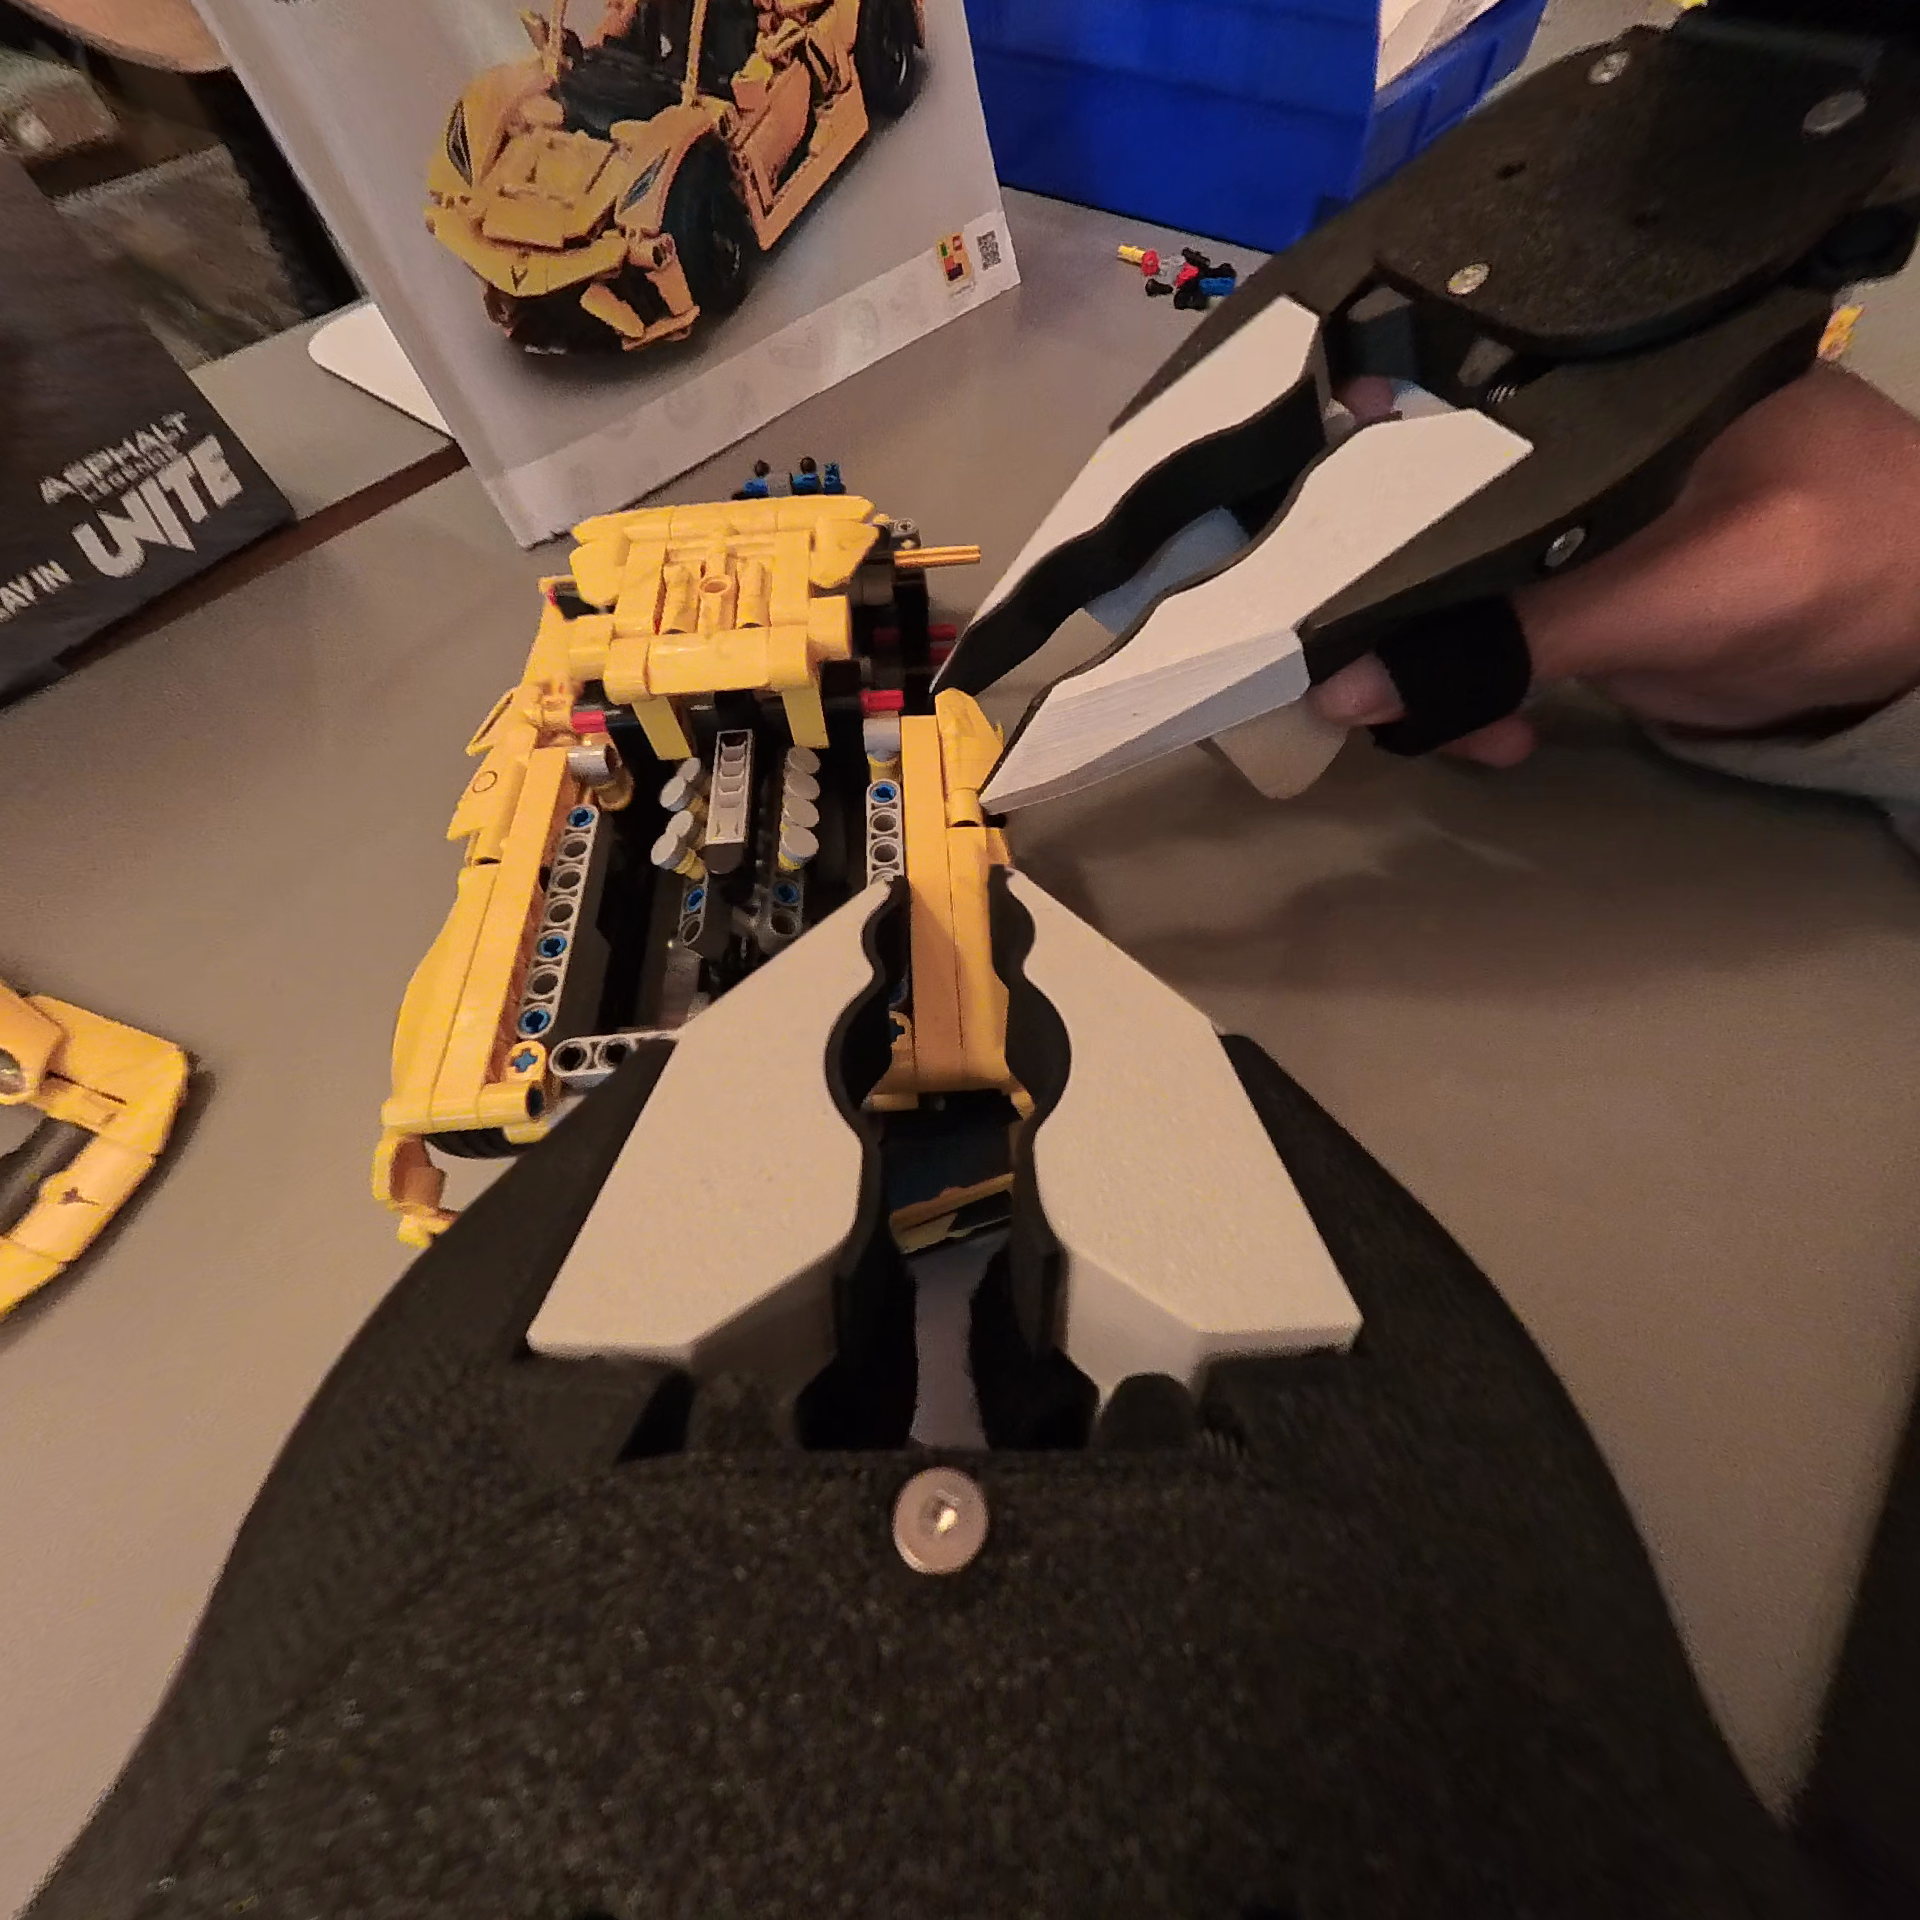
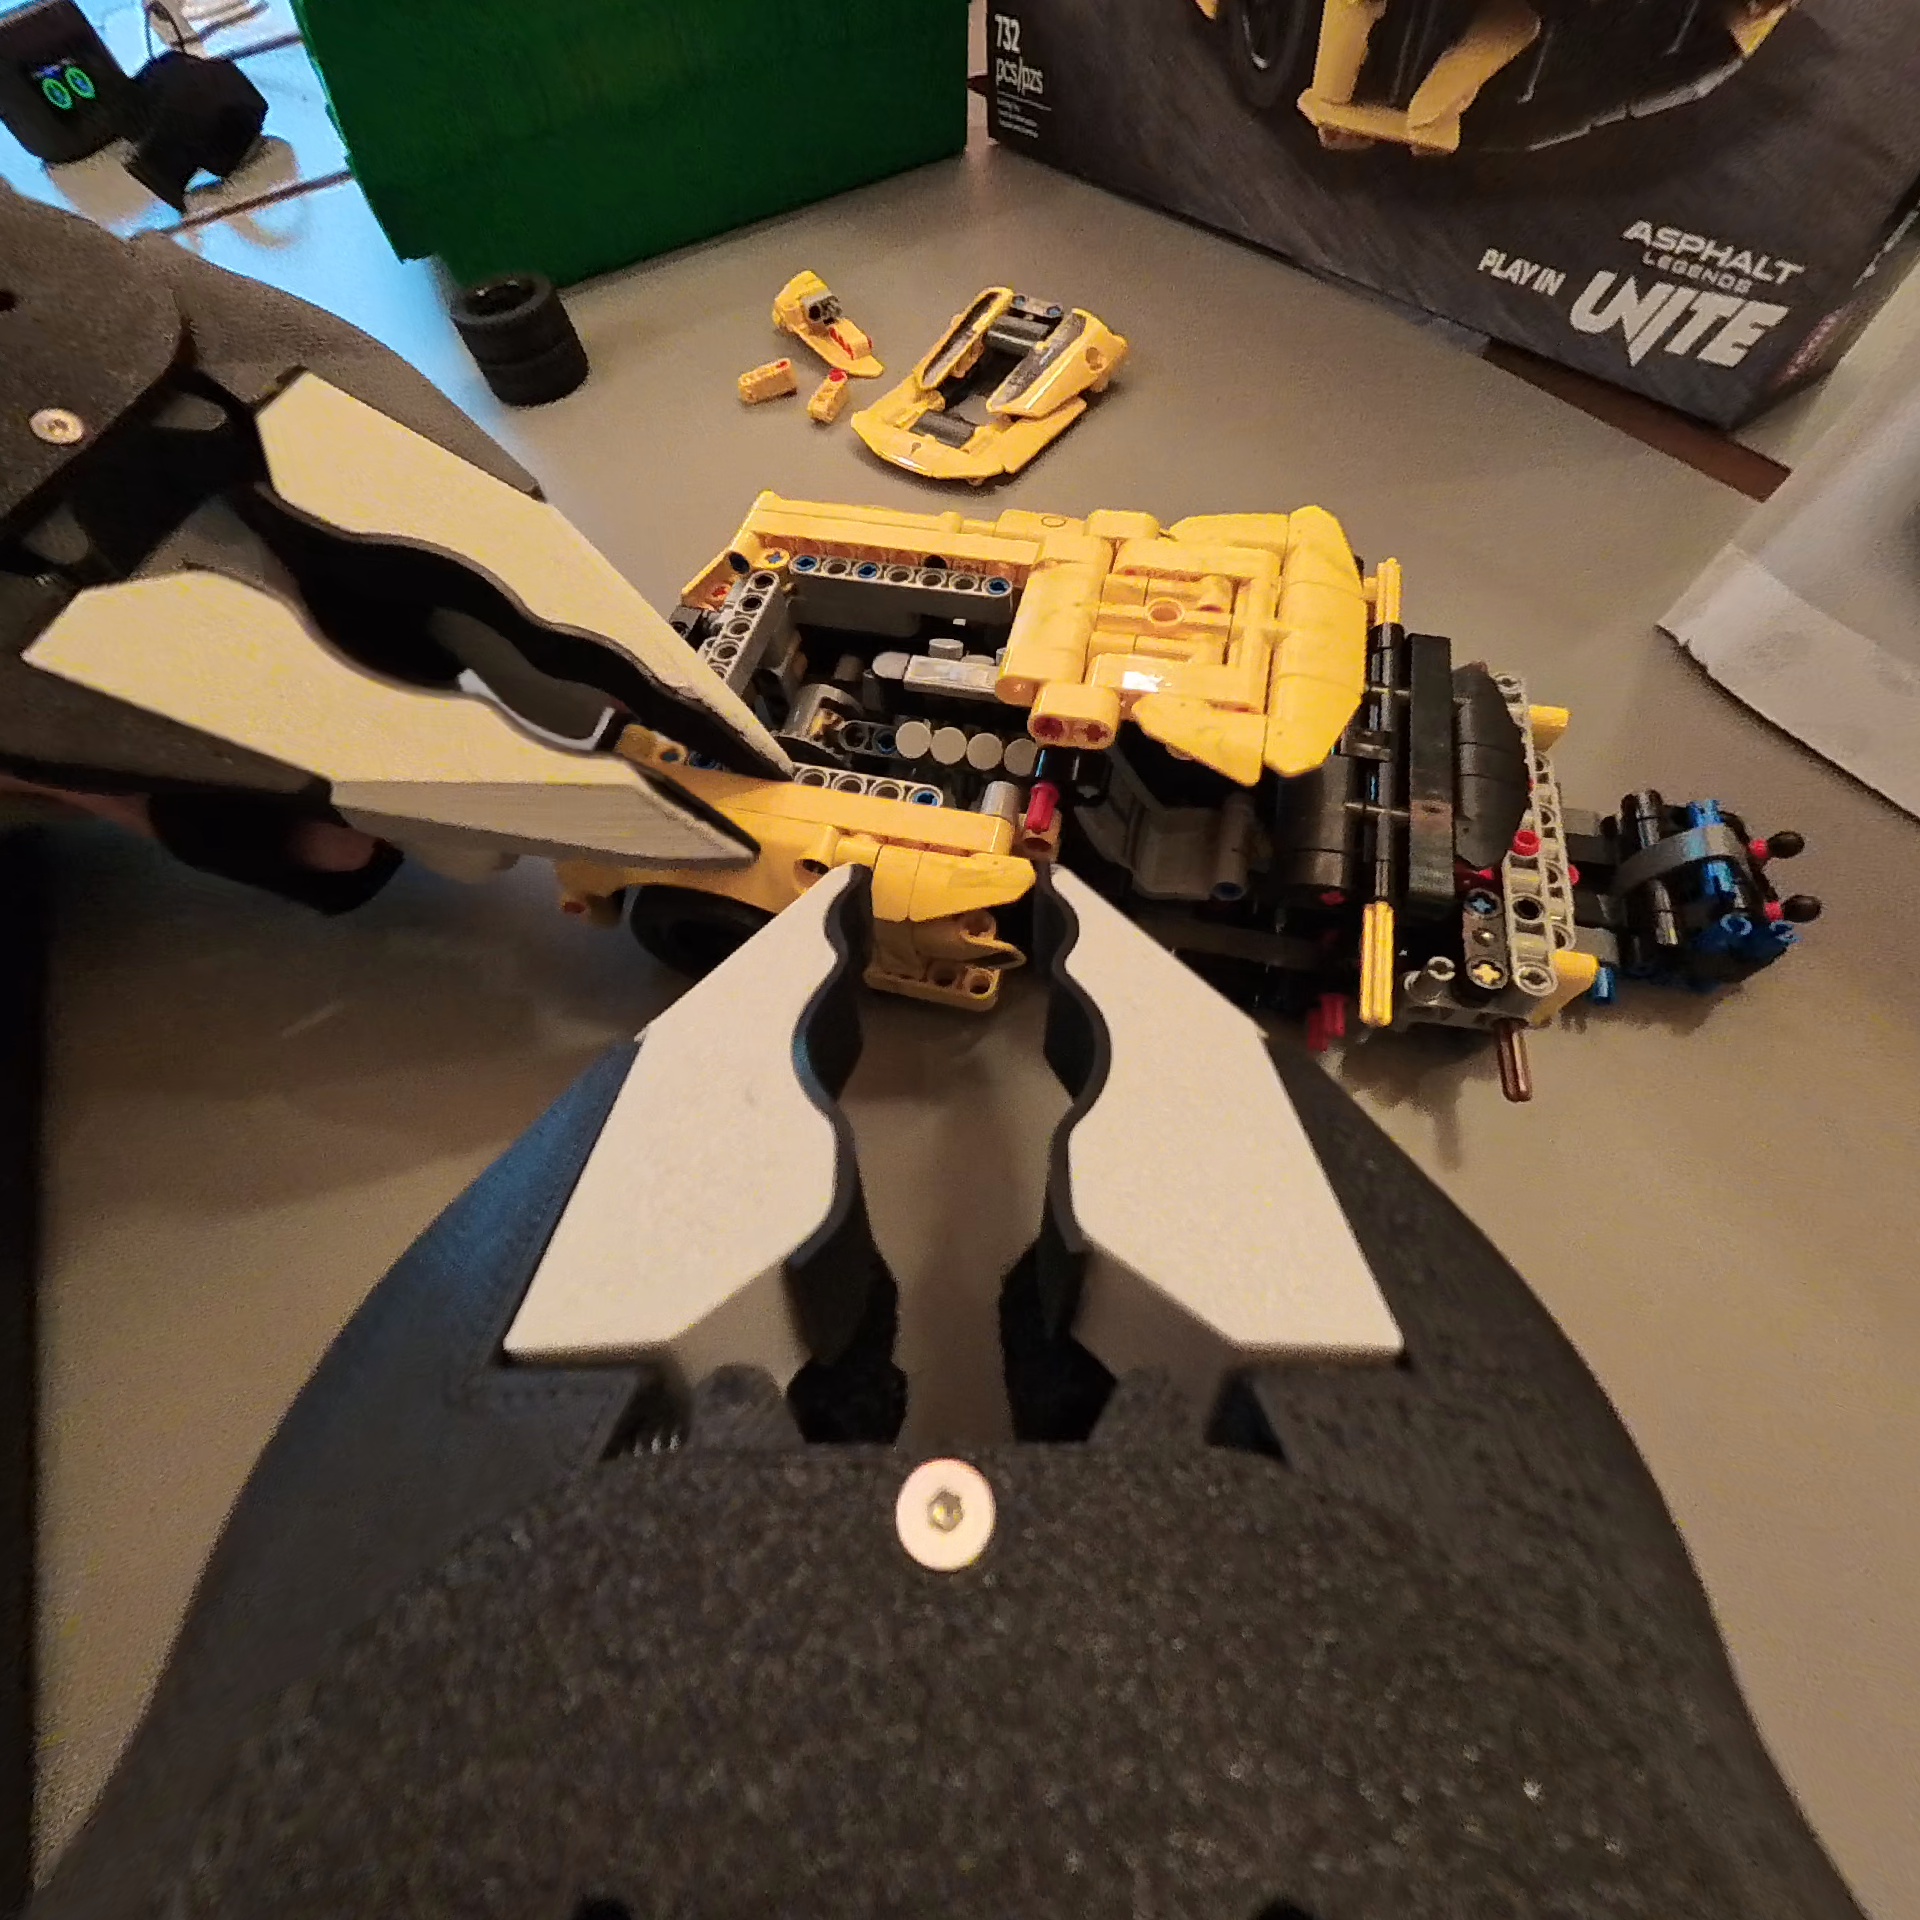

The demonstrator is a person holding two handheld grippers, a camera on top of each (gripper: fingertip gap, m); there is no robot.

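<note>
A partly built yellow and black brick car lies on the grey table. Its engine bay is open on top. My left gripper is shut on the car's long yellow side panel near one end. My right gripper comes in from the right, held by a hand, and closes on a yellow fin piece farther along the same side. In the right wrist view the car lies crosswise. My right gripper flanks the yellow fin piece, and my left gripper clamps the panel just to its left.
An instruction booklet stands behind the car, with a blue bin and loose pins beside it. A yellow subassembly, small yellow pieces, stacked tyres, a green bin and the dark set box lie beyond. The grippers are tip to tip, or close to it.
</note>
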